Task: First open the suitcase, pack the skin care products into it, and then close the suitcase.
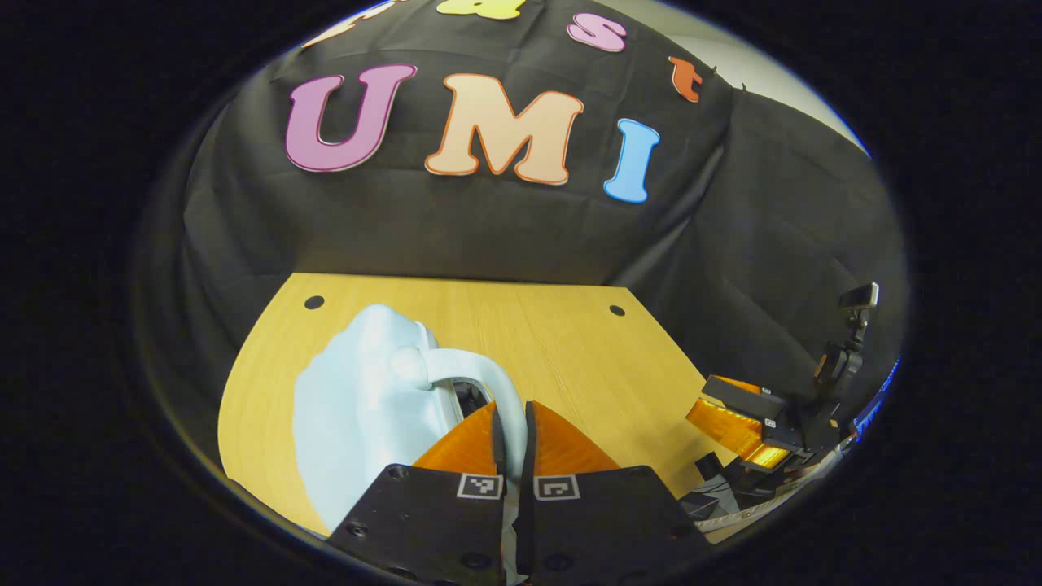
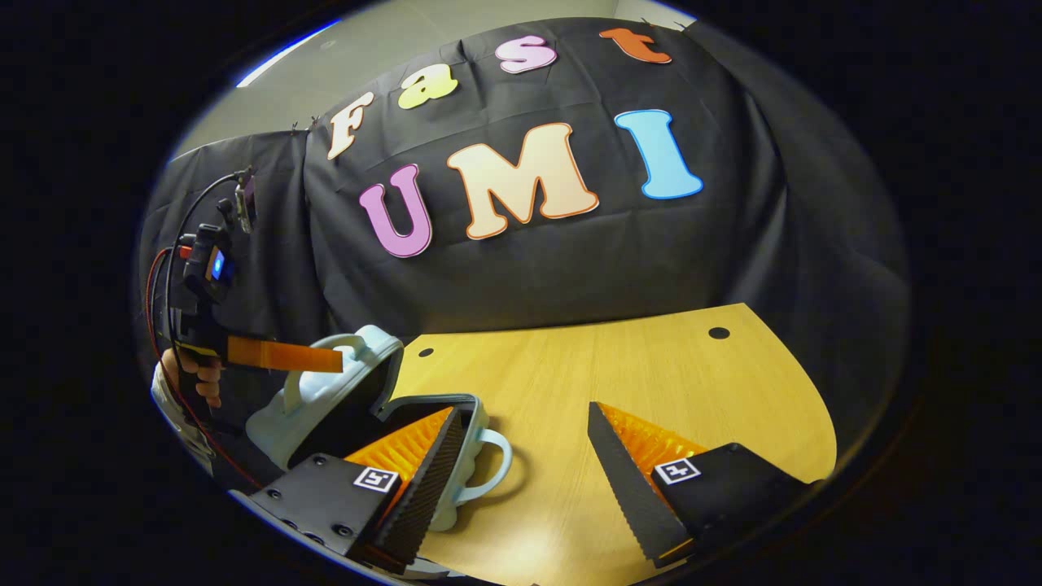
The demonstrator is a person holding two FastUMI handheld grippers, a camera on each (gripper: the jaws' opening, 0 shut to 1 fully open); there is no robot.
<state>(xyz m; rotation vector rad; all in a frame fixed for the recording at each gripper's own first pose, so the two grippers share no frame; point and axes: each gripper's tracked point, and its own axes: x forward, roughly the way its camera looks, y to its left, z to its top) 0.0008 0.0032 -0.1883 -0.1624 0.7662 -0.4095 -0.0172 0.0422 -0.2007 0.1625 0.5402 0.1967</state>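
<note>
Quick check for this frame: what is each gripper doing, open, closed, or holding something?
Left gripper: closed on the handle of the suitcase lid.
Right gripper: open, holding nothing, by the suitcase's lower half.

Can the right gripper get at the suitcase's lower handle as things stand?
Probably yes: the right gripper is open, and the lower handle juts out uncovered beside its near finger; the left gripper holds the lid handle instead.
</note>
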